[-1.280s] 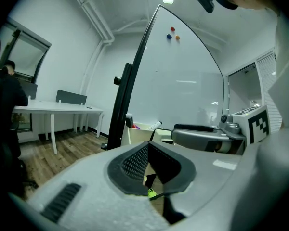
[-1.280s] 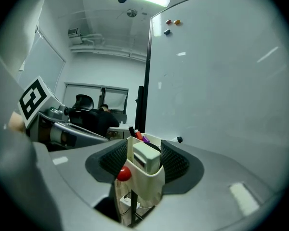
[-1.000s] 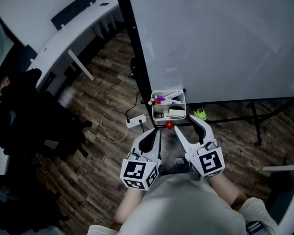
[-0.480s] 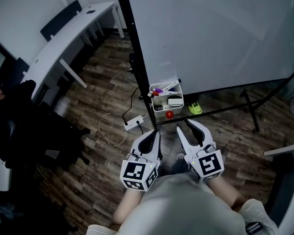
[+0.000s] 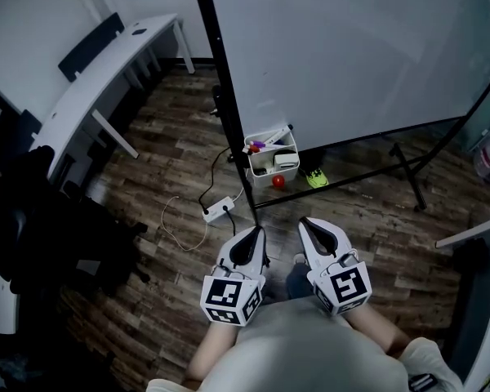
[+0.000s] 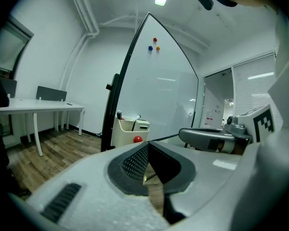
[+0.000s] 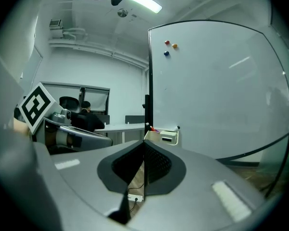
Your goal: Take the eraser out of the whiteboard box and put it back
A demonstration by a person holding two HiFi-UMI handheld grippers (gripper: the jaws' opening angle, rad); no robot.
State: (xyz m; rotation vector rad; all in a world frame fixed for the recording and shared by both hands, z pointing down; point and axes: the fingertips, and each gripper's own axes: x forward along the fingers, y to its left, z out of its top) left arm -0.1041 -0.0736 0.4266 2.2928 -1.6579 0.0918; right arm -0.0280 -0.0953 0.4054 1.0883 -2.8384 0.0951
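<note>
White whiteboard box [image 5: 261, 163], hung low on the dark post at the edge of the whiteboard [image 5: 351, 55], is where the eraser [image 5: 286, 160] lies in the head view. It is tucked beside a few markers [image 5: 265, 144], with a red ball [image 5: 278, 181] just under the box. Both tools sit near the person's body, well apart from the box. The left gripper [image 5: 256, 232] has its fingers together, and the right gripper [image 5: 305, 221] has just been closing its own, with nothing between them. A power strip [image 5: 216, 211] and its cable lie on the wood floor between the person and the board. I'd say a step forward could catch on them.

From the left gripper view the fingers meet at the tips with nothing held. The box [image 6: 127, 131] stands ahead and a little left, with the eraser [image 6: 142, 125] at its right side. Going in shut like this would, I reckon, only shove the box or knock it off its post.

From the right gripper view the fingers are pressed together and empty too, and the box [image 7: 163, 135] is small and far beyond the tips. The eraser sits close against the markers, so a careless pinch could drag one out with it or tip them onto the floor.
</note>
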